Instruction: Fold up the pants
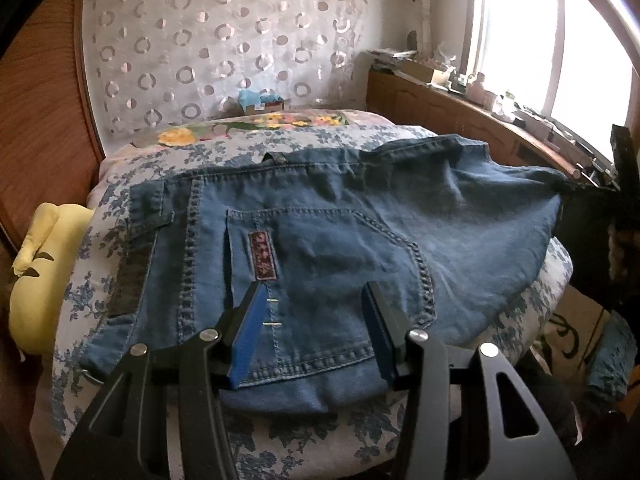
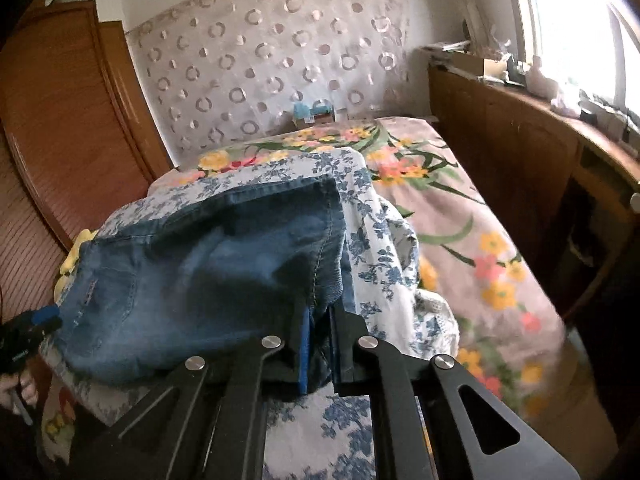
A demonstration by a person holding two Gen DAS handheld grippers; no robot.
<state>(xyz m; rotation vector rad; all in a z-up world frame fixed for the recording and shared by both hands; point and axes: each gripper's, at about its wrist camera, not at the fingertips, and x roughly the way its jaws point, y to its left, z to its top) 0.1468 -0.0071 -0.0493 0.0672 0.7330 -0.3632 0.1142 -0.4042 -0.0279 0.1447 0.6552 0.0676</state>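
Denim first: blue jeans (image 1: 320, 240) with pale contrast stitching lie across a white quilt printed with blue flowers (image 1: 80, 280), waistband and back pocket toward you in the left wrist view. At the far left edge of the quilt sits a soft yellow cushion (image 1: 44, 276), against the brown wooden wall panel (image 1: 36, 120).

Your left gripper (image 1: 316, 292) hangs over the back pocket, blue-padded fingers (image 1: 250, 332) spread apart with nothing between them; whether the tips touch the cloth is hard to tell.

Moving right, the denim rises off the quilt toward the dark right gripper at the picture's edge.

Right wrist view: your right gripper (image 2: 320, 312) is clenched on a fold of the jeans (image 2: 200, 264), cloth pinched between the two pads and lifted clear of the quilt (image 2: 376, 240). Right of the quilt, a pinkish bedspread with yellow and coral flowers (image 2: 480, 240) covers the bed. Beyond it runs a dark wooden cabinet (image 2: 520, 152) under a bright window (image 2: 580, 20).
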